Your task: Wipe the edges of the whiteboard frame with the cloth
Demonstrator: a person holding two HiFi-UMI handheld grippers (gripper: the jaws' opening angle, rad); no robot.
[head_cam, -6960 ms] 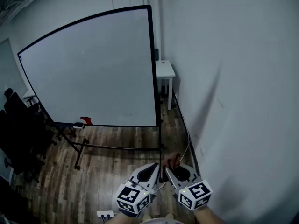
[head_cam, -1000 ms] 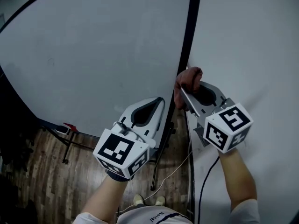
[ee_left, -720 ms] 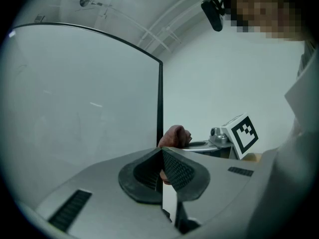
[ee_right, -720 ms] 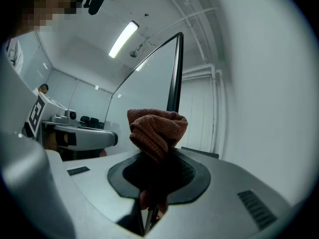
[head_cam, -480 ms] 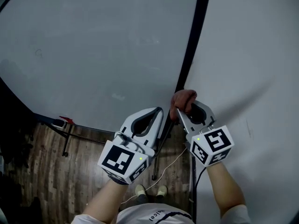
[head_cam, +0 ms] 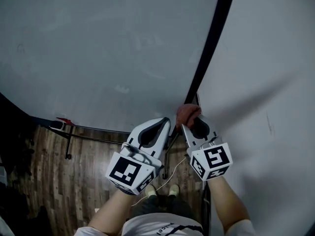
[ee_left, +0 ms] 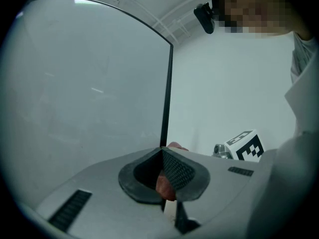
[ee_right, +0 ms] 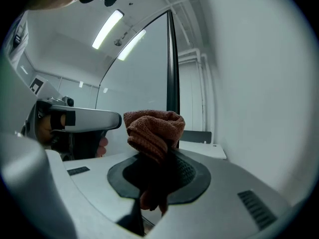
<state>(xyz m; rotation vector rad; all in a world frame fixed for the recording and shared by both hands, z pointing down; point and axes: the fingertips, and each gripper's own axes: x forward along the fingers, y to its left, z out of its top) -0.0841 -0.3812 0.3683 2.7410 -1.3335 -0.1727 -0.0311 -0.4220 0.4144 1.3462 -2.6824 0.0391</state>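
The whiteboard (head_cam: pixel 98 48) fills the upper left of the head view, its black frame (head_cam: pixel 211 48) running down the right side. My right gripper (head_cam: pixel 190 123) is shut on a reddish-brown cloth (head_cam: pixel 188 113), which presses against the low end of that frame edge. In the right gripper view the bunched cloth (ee_right: pixel 152 128) sticks up from the right gripper (ee_right: pixel 166 152) beside the frame (ee_right: pixel 173 68). My left gripper (head_cam: pixel 166 124) hovers just left of it, shut and holding nothing. The left gripper (ee_left: pixel 163 151) points along the frame (ee_left: pixel 167 93), with the cloth showing behind its tips.
A pale wall (head_cam: pixel 275 82) stands right of the board. Below lie the wooden floor (head_cam: pixel 49 181), the board's dark stand legs (head_cam: pixel 69 141), a red item (head_cam: pixel 64 121) on the tray and a thin cable (head_cam: pixel 170 178). A white table (ee_right: pixel 204 148) stands behind the board.
The right gripper has slid the cloth down the frame's right edge toward the lower corner. The left gripper has stayed beside it, and the board now looks closer.
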